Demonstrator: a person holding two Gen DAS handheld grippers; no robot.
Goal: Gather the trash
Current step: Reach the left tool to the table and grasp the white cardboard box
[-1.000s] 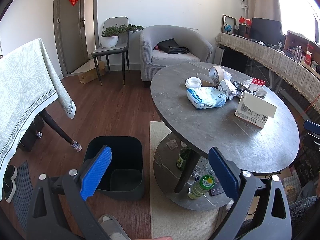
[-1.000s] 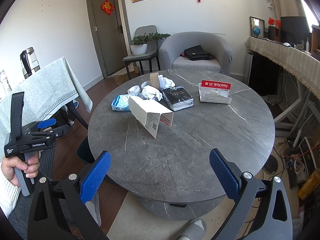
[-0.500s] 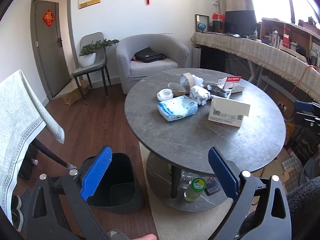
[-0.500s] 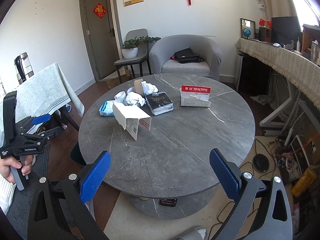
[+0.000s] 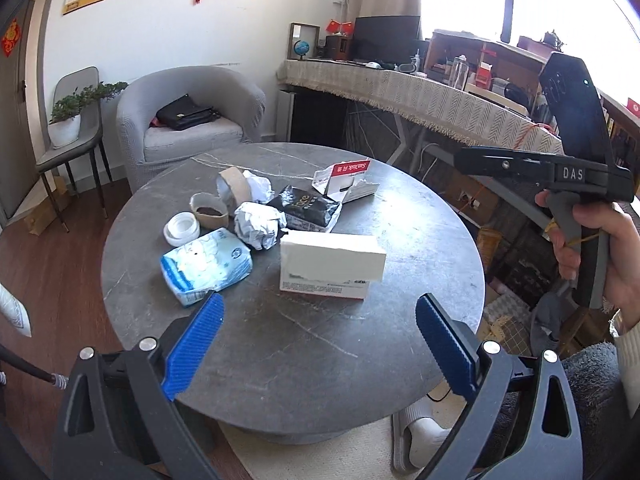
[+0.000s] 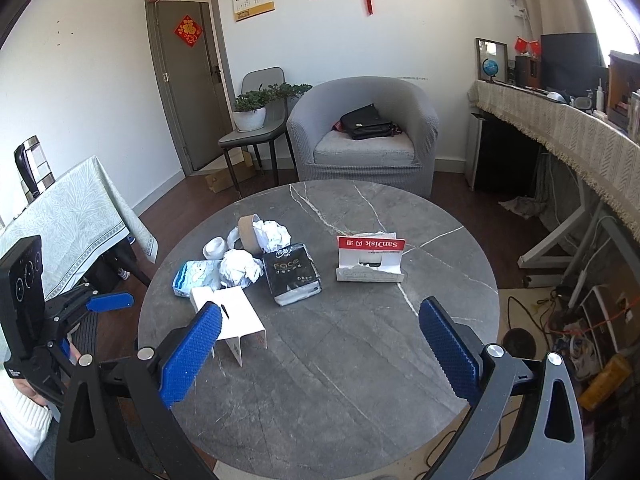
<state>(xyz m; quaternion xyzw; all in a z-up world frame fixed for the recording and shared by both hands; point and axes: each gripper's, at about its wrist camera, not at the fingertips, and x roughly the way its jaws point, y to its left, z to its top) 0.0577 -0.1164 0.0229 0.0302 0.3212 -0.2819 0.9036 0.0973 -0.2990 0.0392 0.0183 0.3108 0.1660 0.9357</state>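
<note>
Behind left gripper, bin hidden; both grippers empty.

Matt grey stone-look table, crumpled white paper, glossy black wrapper.

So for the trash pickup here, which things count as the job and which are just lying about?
Job:
crumpled paper
white box
torn red-topped package
blue tissue pack
cardboard tape rolls

Lying about:
black bag on the armchair
potted plant
globe
kettle
</note>
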